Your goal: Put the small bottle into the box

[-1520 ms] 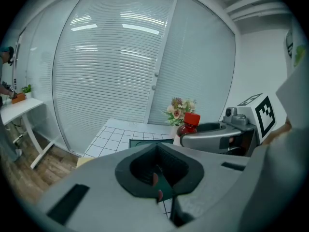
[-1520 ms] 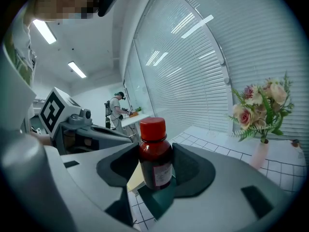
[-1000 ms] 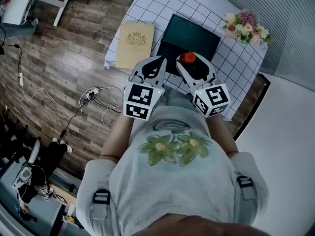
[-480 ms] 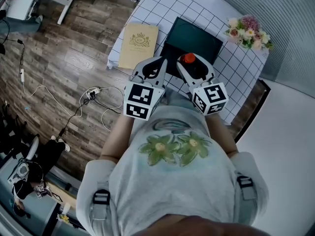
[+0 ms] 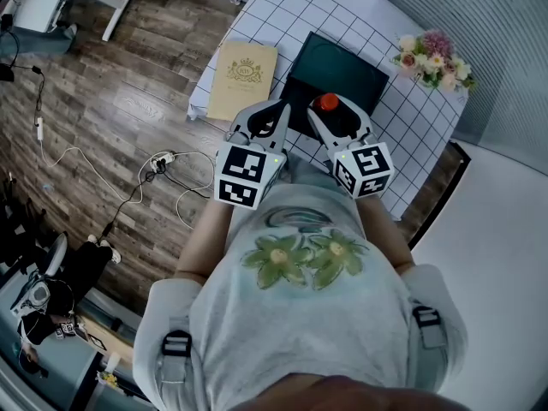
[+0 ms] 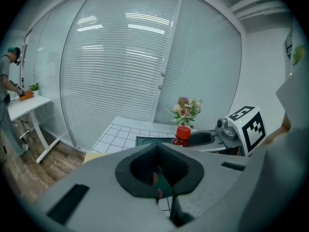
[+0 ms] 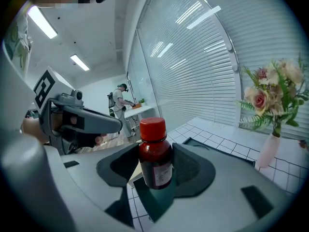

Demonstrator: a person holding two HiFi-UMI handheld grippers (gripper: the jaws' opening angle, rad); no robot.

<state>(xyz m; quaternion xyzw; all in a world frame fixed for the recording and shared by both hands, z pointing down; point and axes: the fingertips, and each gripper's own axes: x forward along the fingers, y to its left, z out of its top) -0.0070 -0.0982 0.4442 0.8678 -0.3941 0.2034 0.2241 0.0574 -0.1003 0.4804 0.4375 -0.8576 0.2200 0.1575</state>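
Note:
A small dark bottle (image 7: 155,156) with a red cap (image 5: 326,103) stands upright between the pads of my right gripper (image 7: 155,170), which is shut on it. In the head view that right gripper (image 5: 330,112) hovers over the near edge of an open dark green box (image 5: 336,68) on the white gridded table (image 5: 282,11). My left gripper (image 5: 277,115) is beside it on the left, jaws shut together with nothing between them (image 6: 157,178). From the left gripper view the bottle (image 6: 182,136) shows in front of the box (image 6: 147,140).
A gold-printed flat lid or booklet (image 5: 242,78) lies left of the box. A vase of flowers (image 5: 430,52) stands at the table's right corner. Cables (image 5: 158,165) trail over the wooden floor. A person (image 7: 119,103) works at a far white desk.
Both grippers keep their places and grips. The head view has shifted slightly, so the table sits a little lower in the frame.

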